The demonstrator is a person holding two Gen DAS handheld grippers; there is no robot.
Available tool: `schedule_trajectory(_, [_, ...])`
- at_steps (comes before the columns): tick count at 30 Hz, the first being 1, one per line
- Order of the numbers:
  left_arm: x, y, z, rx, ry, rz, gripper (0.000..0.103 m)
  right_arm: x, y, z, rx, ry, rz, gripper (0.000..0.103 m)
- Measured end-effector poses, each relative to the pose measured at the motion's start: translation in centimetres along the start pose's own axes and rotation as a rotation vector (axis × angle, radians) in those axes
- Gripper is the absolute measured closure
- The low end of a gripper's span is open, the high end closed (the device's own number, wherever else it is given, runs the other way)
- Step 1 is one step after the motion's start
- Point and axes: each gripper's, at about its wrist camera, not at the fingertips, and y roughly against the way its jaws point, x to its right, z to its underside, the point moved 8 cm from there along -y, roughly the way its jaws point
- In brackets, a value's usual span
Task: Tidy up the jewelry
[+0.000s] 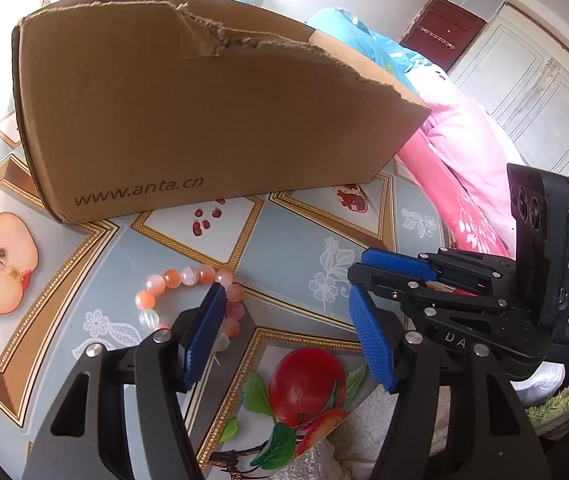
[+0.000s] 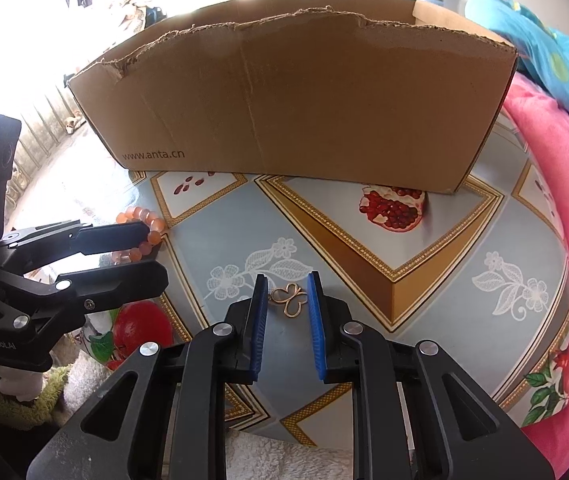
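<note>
The left tool [image 1: 284, 320] is released, with its blue pads spread wide. Its left pad lies over the right side of the bead bracelet [image 1: 188, 300], a loop of orange, pink and clear beads lying flat on the desk [image 1: 284, 240]. No bead sits between the pads.

The right tool [image 2: 286, 312] is also released, with a narrower gap. A gold butterfly-shaped ornament [image 2: 290, 299] lies flat on the desk between the two pad tips. It is close to both pads; contact with either cannot be determined.

In the right wrist view, the left tool [image 2: 152, 252] enters from the left edge, and the bead bracelet [image 2: 144, 232] shows partly behind its upper finger. In the left wrist view, the right tool [image 1: 358, 280] enters from the right.

A cardboard box [image 2: 304, 112] with torn upper edges stands on the desk beyond both tools. The desk carries a cloth printed with fruit. A pink blanket [image 2: 564, 200] lies to the right of the desk.
</note>
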Motion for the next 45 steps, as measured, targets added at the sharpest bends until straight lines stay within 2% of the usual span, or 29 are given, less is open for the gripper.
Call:
schedule_trajectory(4, [-0.3,0.3,0.0,0.000,0.003,-0.013,0.041,1.3,0.6,-0.3,-0.001,-0.050,-0.055,0.085])
schedule_trajectory(9, [-1.1,0.8,0.0,-0.001,-0.013,-0.065,0.041,3.1,1.4,-0.6,0.004,-0.127,-0.121,0.085])
schedule_trajectory(11, [-1.1,0.8,0.0,-0.012,-0.074,-0.137,0.041,3.7,1.8,-0.9,0.014,-0.156,-0.148,0.085])
schedule_trajectory(13, [-1.2,0.7,0.1,-0.029,-0.156,-0.228,0.051,3.9,2.6,-1.1,0.026,-0.177,-0.171,0.085])
schedule_trajectory(15, [-1.2,0.5,0.2,-0.044,-0.215,-0.289,0.058,3.9,3.4,-1.3,0.041,-0.187,-0.181,0.085])
schedule_trajectory(18, [-1.5,0.3,0.2,-0.066,-0.281,-0.379,0.075,4.2,4.3,-1.6,0.064,-0.201,-0.199,0.085])
schedule_trajectory(19, [-1.5,0.3,0.2,-0.073,-0.291,-0.380,0.084,4.4,4.7,-1.8,0.072,-0.203,-0.204,0.085])
schedule_trajectory(21, [-1.5,0.2,0.1,-0.083,-0.306,-0.393,0.094,4.6,5.4,-2.0,0.090,-0.205,-0.208,0.085])
schedule_trajectory(24, [-1.3,0.4,-0.1,-0.096,-0.331,-0.406,0.094,4.8,6.2,-2.4,0.110,-0.217,-0.228,0.085])
schedule_trajectory(28, [-1.2,2.5,-1.8,-0.054,-0.243,-0.330,0.094,5.4,8.2,-3.4,0.146,-0.210,-0.252,0.085])
schedule_trajectory(32, [-0.8,6.2,-4.5,0.009,-0.128,-0.208,0.094,5.6,11.0,-5.6,0.213,-0.189,-0.281,0.085])
schedule_trajectory(38, [2.4,11.7,-9.5,0.116,-0.094,-0.041,0.094,4.6,14.1,-10.5,0.325,-0.126,-0.319,0.085])
schedule_trajectory(41, [3.3,13.5,-12.4,0.161,-0.115,-0.008,0.094,4.3,14.7,-12.7,0.366,-0.091,-0.322,0.085])
schedule_trajectory(45, [3.8,12.4,-16.3,0.191,-0.177,-0.062,0.094,4.5,13.9,-15.8,0.359,-0.060,-0.318,0.085])
